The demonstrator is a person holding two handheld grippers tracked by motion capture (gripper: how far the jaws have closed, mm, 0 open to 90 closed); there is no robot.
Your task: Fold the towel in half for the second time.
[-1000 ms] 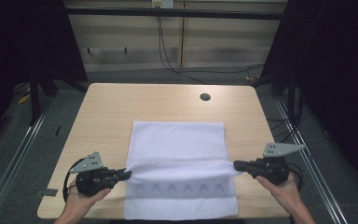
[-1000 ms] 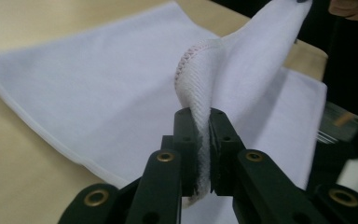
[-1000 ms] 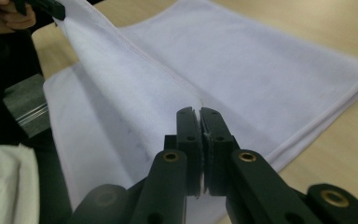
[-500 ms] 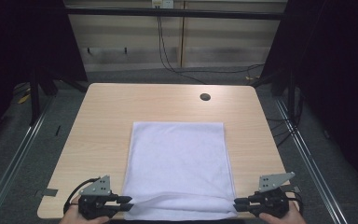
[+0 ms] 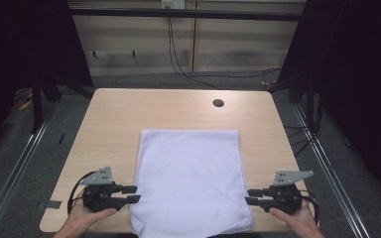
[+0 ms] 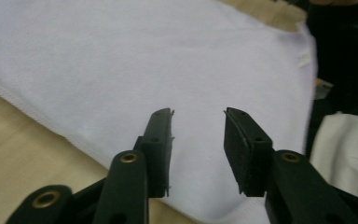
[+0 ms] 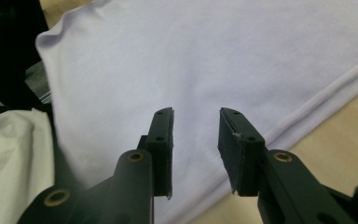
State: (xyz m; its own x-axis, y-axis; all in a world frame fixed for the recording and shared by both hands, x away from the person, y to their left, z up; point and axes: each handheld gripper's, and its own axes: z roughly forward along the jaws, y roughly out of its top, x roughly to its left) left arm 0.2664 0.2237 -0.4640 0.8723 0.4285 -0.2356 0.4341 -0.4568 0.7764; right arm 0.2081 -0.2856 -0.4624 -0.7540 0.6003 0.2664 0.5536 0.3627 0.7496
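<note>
A white towel [image 5: 191, 178] lies flat on the wooden table [image 5: 109, 124], its near edge hanging slightly over the front. My left gripper [image 5: 134, 194] sits at the towel's near left corner, jaws pointing right over the cloth [image 6: 121, 70]. My right gripper [image 5: 250, 196] sits at the near right corner, jaws pointing left over the cloth [image 7: 191, 60]. Both grippers' jaws have just been opening. Each pair stands apart with nothing pinched between the pads; the towel lies beneath them.
A small dark round hole [image 5: 218, 103] sits in the table near the far right. Metal rails [image 5: 30, 148] run along both sides of the table. Cables hang at the back wall. A white garment [image 7: 14, 154] shows beside the table's front edge.
The grippers pulled the folded towel edge toward the front of the table, laid it flat, and opened. The patterned lower layer is now covered.
</note>
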